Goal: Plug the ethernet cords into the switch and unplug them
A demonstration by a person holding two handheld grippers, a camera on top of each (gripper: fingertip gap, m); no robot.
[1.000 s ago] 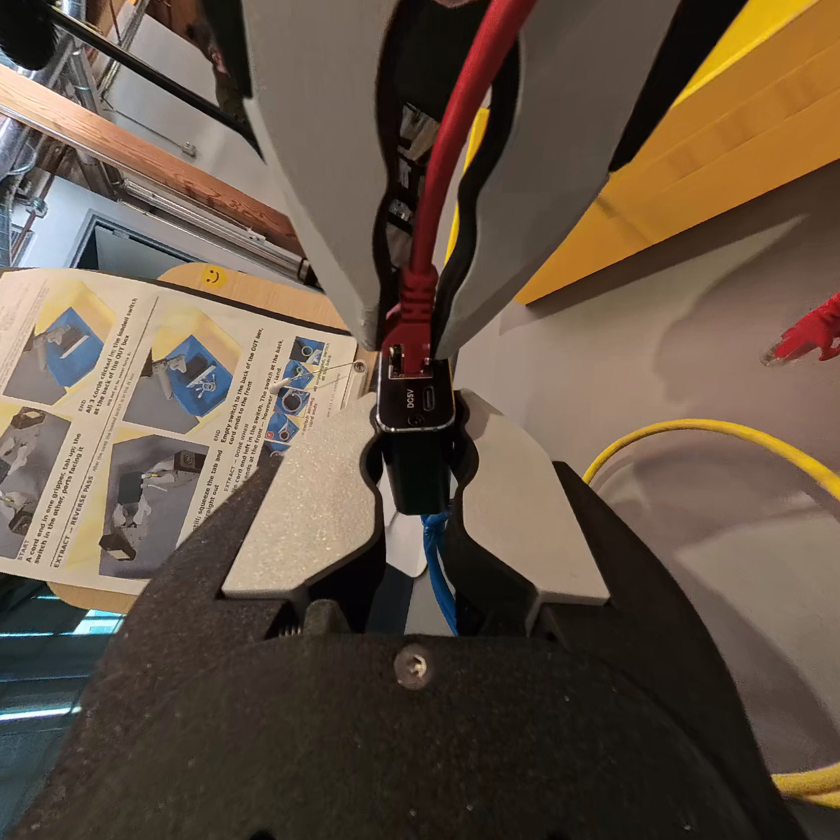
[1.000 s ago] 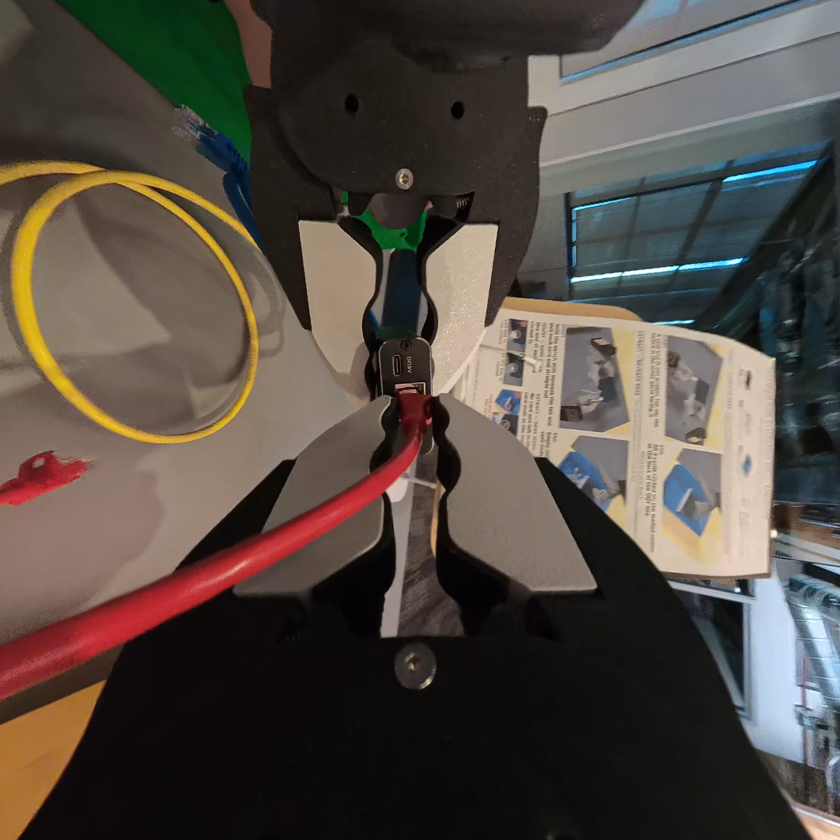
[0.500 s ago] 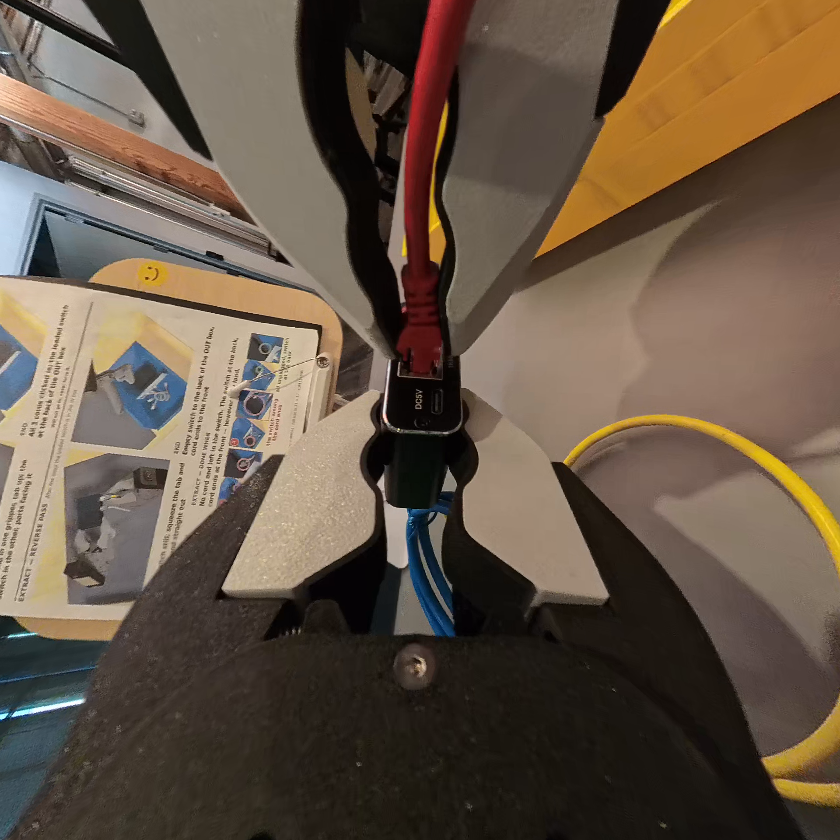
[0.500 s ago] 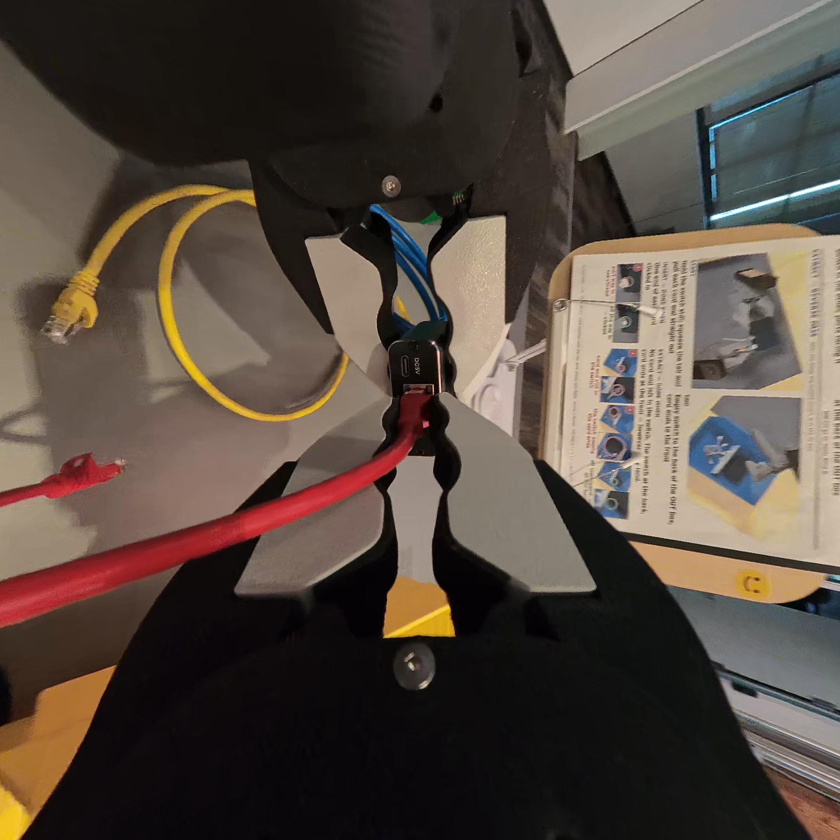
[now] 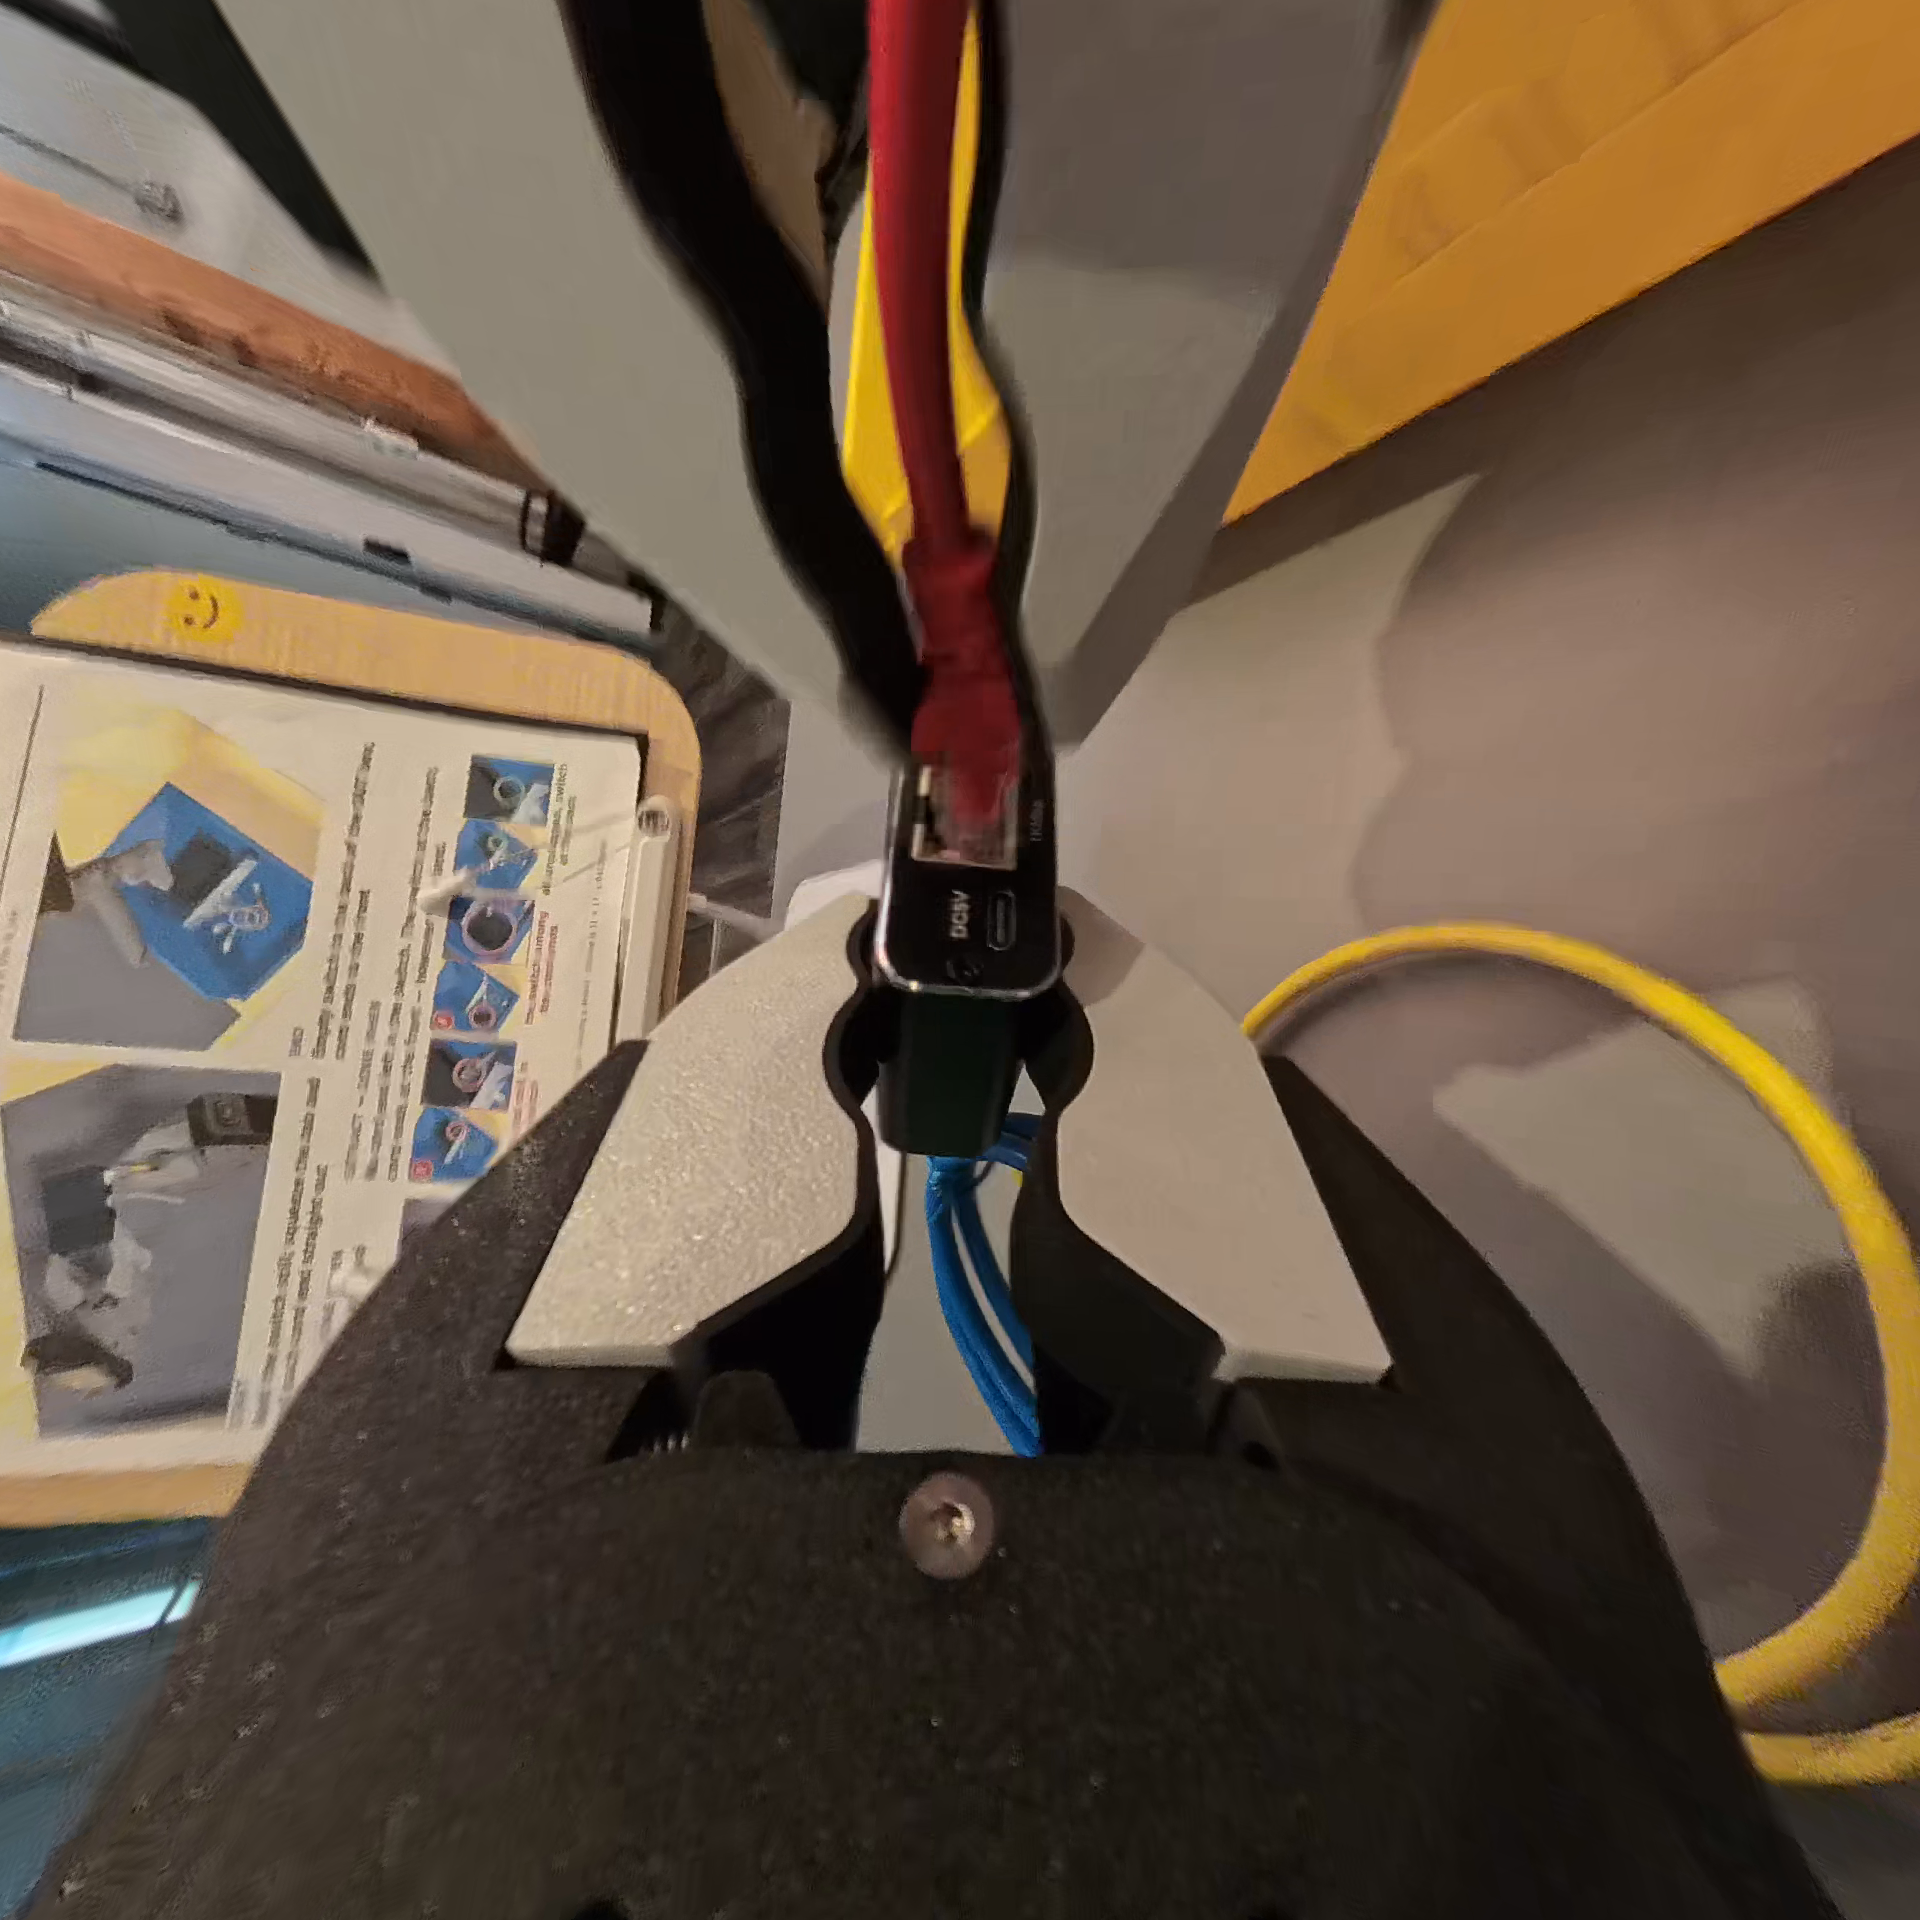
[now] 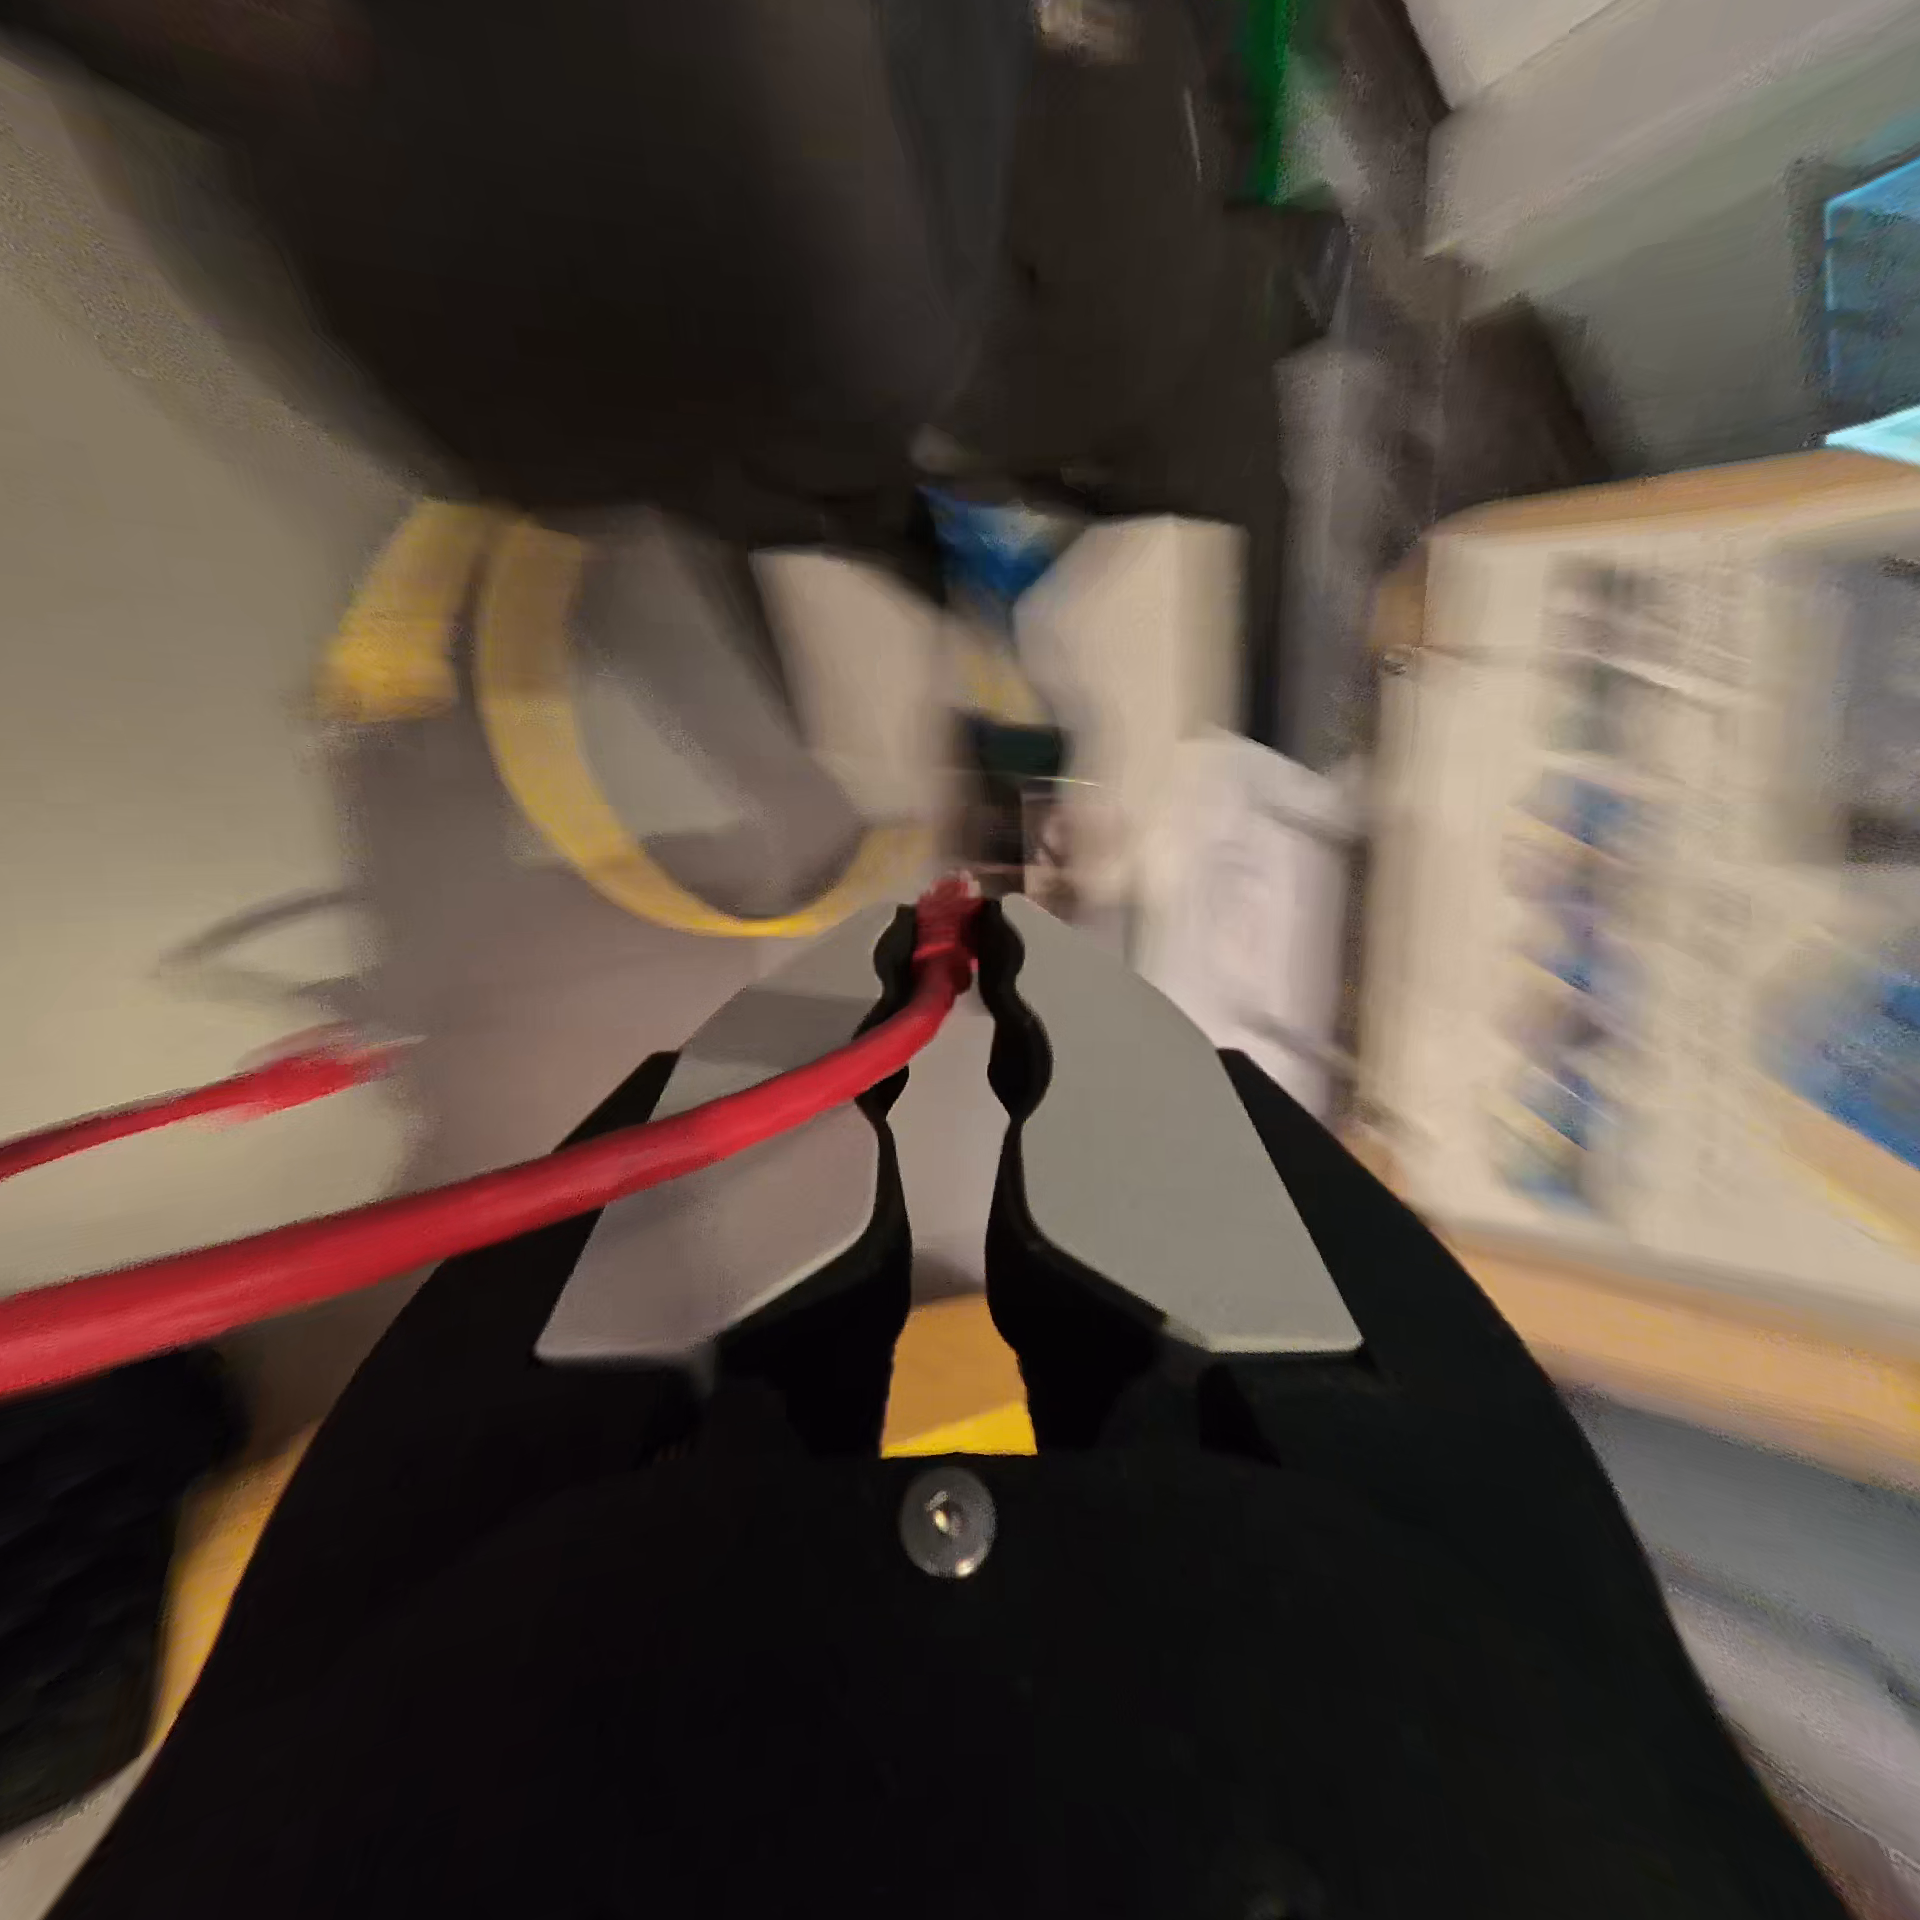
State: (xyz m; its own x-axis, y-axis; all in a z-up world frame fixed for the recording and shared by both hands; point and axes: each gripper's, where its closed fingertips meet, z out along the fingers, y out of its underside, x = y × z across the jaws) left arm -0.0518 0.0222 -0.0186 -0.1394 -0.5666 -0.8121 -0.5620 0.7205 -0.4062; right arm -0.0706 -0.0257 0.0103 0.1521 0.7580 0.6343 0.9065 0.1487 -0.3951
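My left gripper [image 5: 966, 940] is shut on a small black switch [image 5: 971, 914] and holds it above the grey table. A blue cord [image 5: 977, 1278] hangs from the switch's far side. My right gripper [image 6: 948, 920] is shut on the plug [image 6: 945, 935] of the red cord [image 6: 520, 1216]. In the left wrist view the red plug [image 5: 961, 727] has its clear tip at the mouth of the switch's port. The right wrist view is motion blurred; there the switch [image 6: 1003, 821] shows just beyond the plug's tip.
A yellow cord [image 5: 1714, 1091] lies looped on the grey table [image 5: 1558, 727]. The red cord's other end [image 6: 322, 1060] lies at the left. A clipboard with an instruction sheet [image 5: 312, 987] stands at the side. A yellow box [image 5: 1558, 208] is behind. Tip to tip, the grippers are about 6 centimetres apart.
The red plug sat deeper in the switch's port before; now its clear tip shows at the mouth. The right gripper has drawn back a little with it. Both grips have held.
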